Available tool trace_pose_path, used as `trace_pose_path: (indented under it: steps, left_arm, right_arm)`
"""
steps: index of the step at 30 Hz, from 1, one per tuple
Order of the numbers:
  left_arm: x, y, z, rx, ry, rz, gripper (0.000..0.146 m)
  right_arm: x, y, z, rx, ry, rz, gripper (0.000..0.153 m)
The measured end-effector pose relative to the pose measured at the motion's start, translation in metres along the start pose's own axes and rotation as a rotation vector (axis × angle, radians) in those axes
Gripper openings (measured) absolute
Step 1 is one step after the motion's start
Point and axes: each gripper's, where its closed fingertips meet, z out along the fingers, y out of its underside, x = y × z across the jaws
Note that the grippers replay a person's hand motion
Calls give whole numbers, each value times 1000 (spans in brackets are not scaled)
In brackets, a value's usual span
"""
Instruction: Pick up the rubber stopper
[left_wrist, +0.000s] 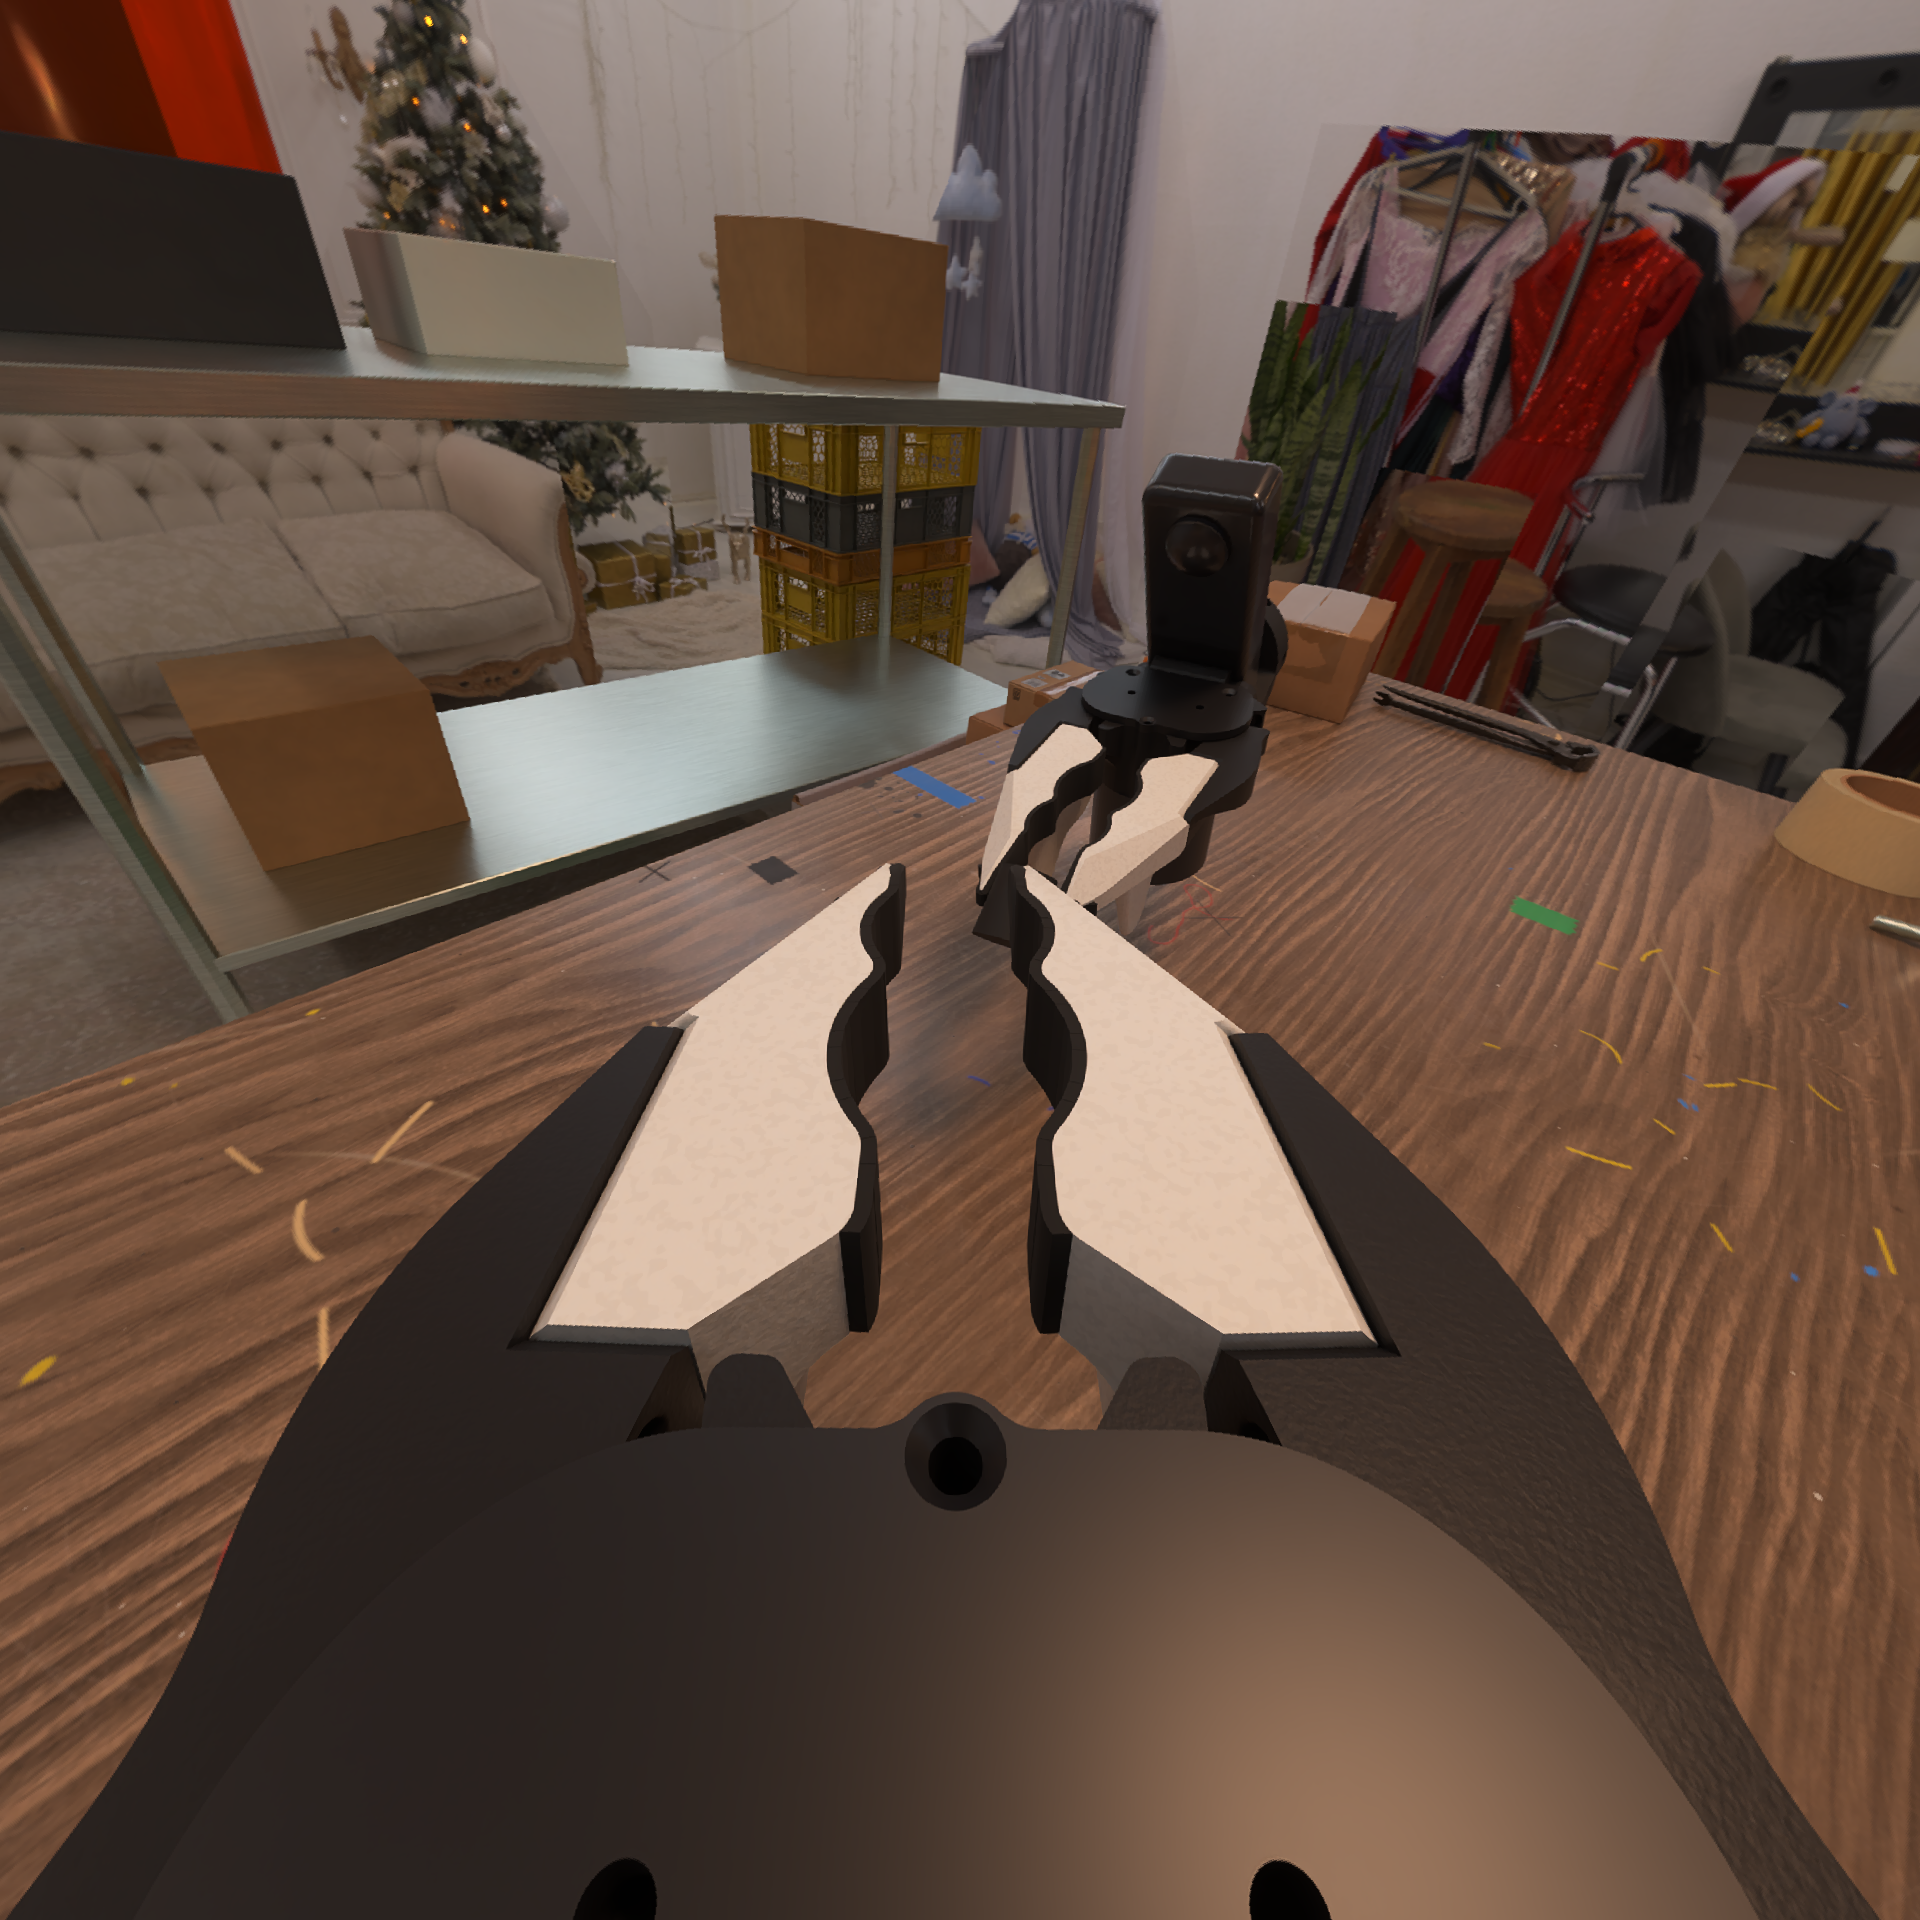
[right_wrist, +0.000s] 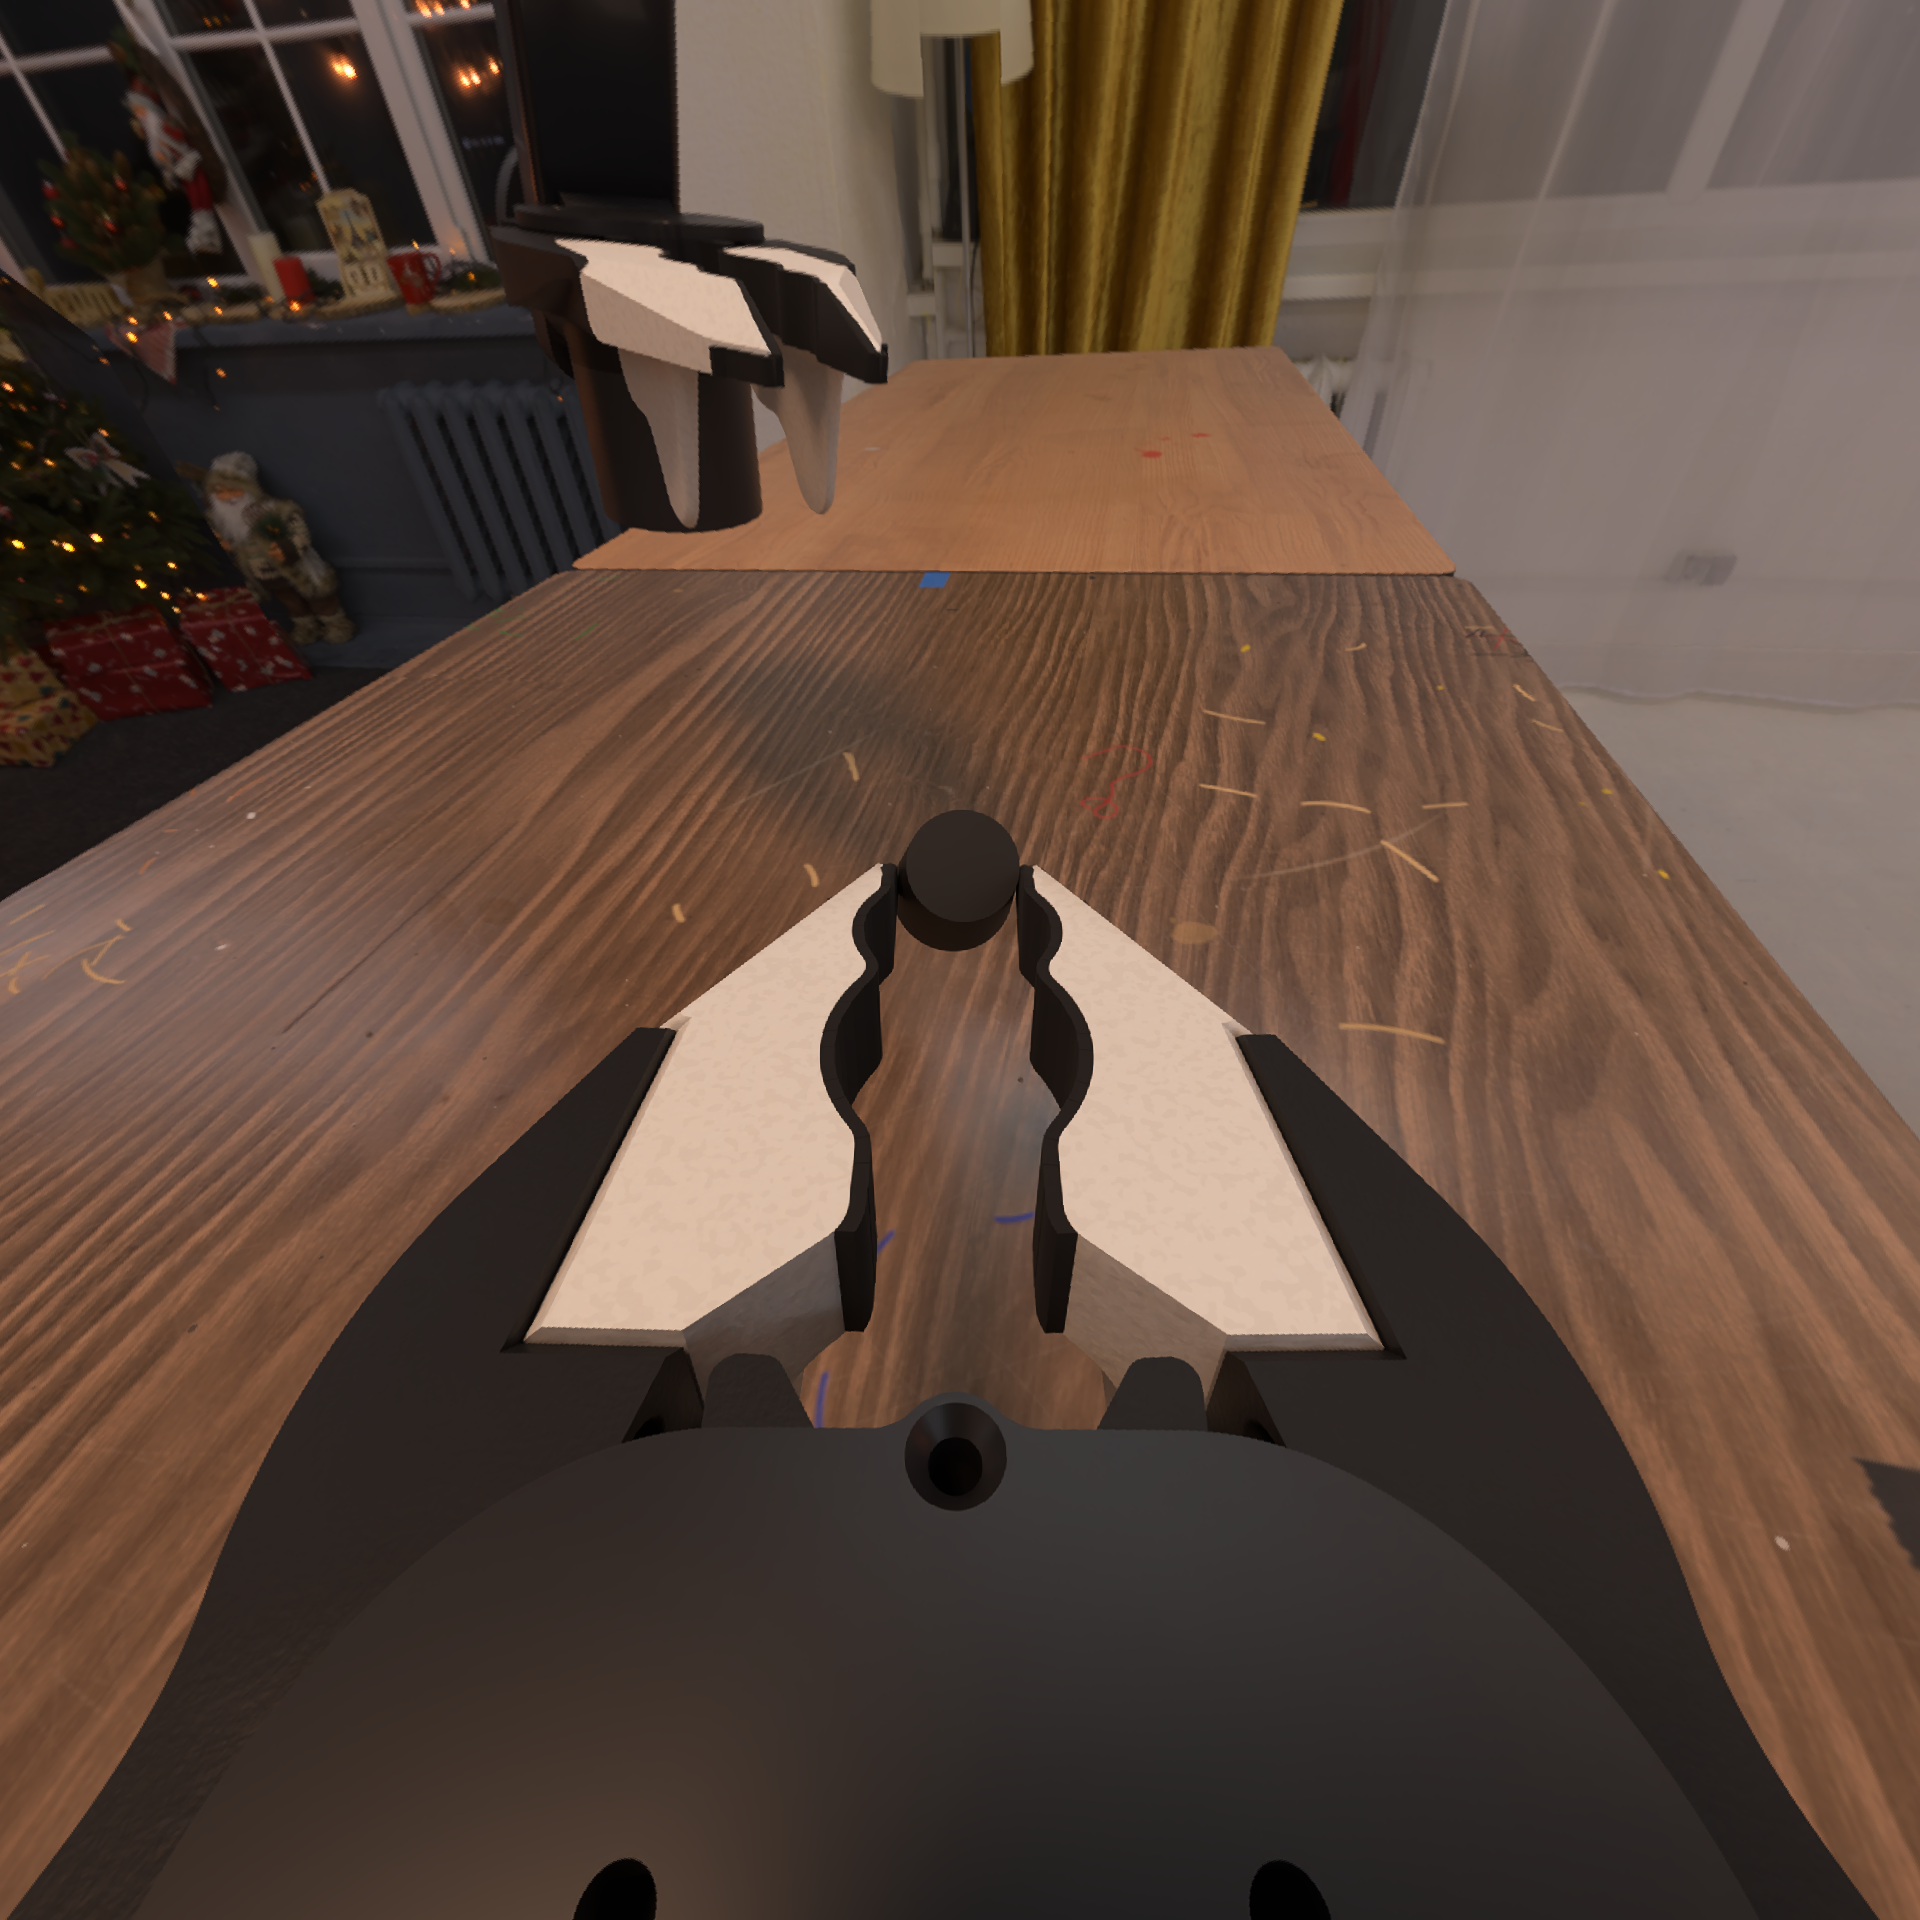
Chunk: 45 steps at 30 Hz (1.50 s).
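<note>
The rubber stopper (right_wrist: 957, 881) is a small black round plug. In the right wrist view my right gripper (right_wrist: 957, 883) is shut on it, pinching it between the fingertips (right_wrist: 1049, 904) close above the dark wooden table (right_wrist: 416, 883). In the left wrist view the right gripper (left_wrist: 1039, 862) points down at the table just beyond my left gripper (left_wrist: 958, 883), and the stopper is mostly hidden there. My left gripper is open and empty, low over the table. It also shows in the right wrist view (right_wrist: 826, 364), hovering at the far left.
A metal shelf rack (left_wrist: 623, 384) with cardboard boxes (left_wrist: 312, 748) stands left of the table. A tan ring-shaped bowl (left_wrist: 1860, 831) and a black tool (left_wrist: 1486, 722) lie at the far right. A lighter wooden table (right_wrist: 1039, 468) adjoins the far edge.
</note>
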Motion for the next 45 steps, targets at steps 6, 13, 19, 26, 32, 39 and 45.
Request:
trace_pose_path:
  steps: [6, 13, 19, 26, 32, 39, 45]
  left_arm:
    - [3, 3, 2, -7, 12, 2, 20]
    - [6, 5, 4, -12, 26, 2, 20]
    - [7, 7, 4, -18, 34, -2, 20]
    - [8, 10, 5, -27, 44, 3, 20]
    - [9, 11, 5, -37, 57, 17, 20]
    - [9, 10, 4, -53, 58, 44, 20]
    - [1, 11, 2, -69, 31, 65, 20]
  right_arm:
    - [-5, -5, 1, 19, -16, -18, 23]
    - [-9, -5, 4, 12, -31, -27, 23]
    - [-10, -6, 5, 16, -37, -32, 23]
    - [-12, -4, 6, 7, -42, -35, 23]
    - [-13, -4, 6, 4, -48, -36, 23]
    - [-12, 0, 6, -26, -32, -45, 23]
    - [-12, 10, 8, -105, -13, -59, 23]
